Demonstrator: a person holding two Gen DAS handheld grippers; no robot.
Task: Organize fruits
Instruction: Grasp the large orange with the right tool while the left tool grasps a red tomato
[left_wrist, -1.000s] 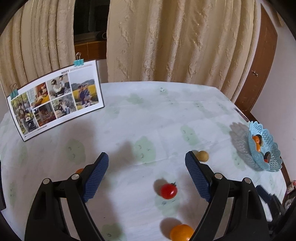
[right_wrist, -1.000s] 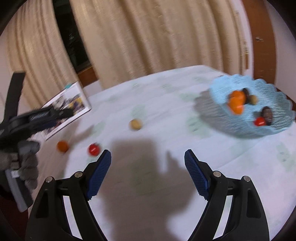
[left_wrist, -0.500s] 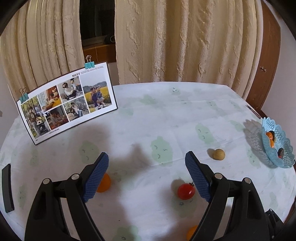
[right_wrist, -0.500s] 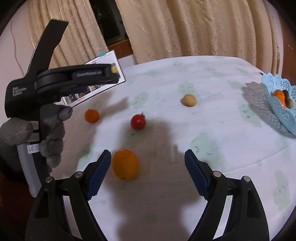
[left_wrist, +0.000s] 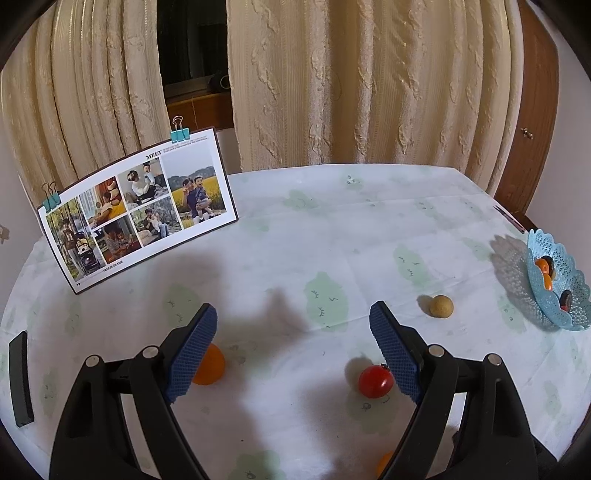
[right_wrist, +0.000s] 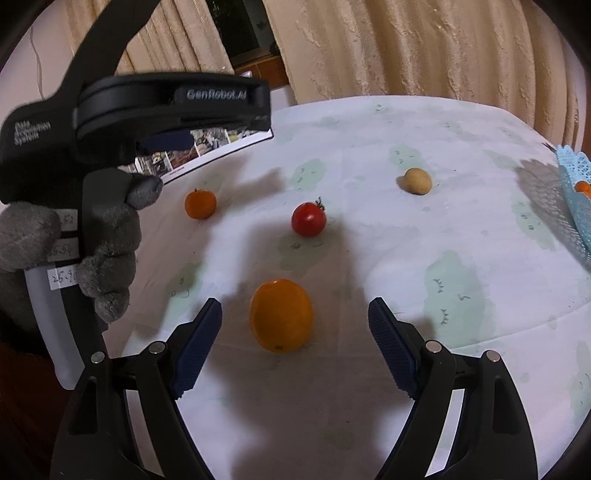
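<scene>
Orange and red fruit lie scattered on a white cloth (right_wrist: 424, 236) printed with pale green clouds. From the right wrist view, the right gripper (right_wrist: 294, 321) has its jaws spread wide and holds nothing; the big orange (right_wrist: 280, 314) sits on the cloth between the blue pads, touching neither. Beyond it lies the tomato (right_wrist: 308, 219), with its stem up and to the right. A small orange (right_wrist: 200, 203) is off to the left, near the photo board (right_wrist: 207, 147), and a tan round fruit (right_wrist: 416, 180) lies farther right. The blue lace basket (right_wrist: 574, 181) shows at the right edge with an orange piece inside.

A grey-gloved hand (right_wrist: 96, 236) grips the handle of the left gripper (left_wrist: 291, 343), raised above the table's left side. In the left wrist view, its jaws are also spread and empty. The small orange (left_wrist: 210, 365) peeks out just behind its left pad (left_wrist: 192, 352), while the tomato (left_wrist: 375, 381) lies just beside the right pad. The tan fruit (left_wrist: 440, 305) rests farther right, well apart from the basket (left_wrist: 554, 306), which holds orange and dark fruit. Cream curtains (left_wrist: 351, 85) hang behind the table.
</scene>
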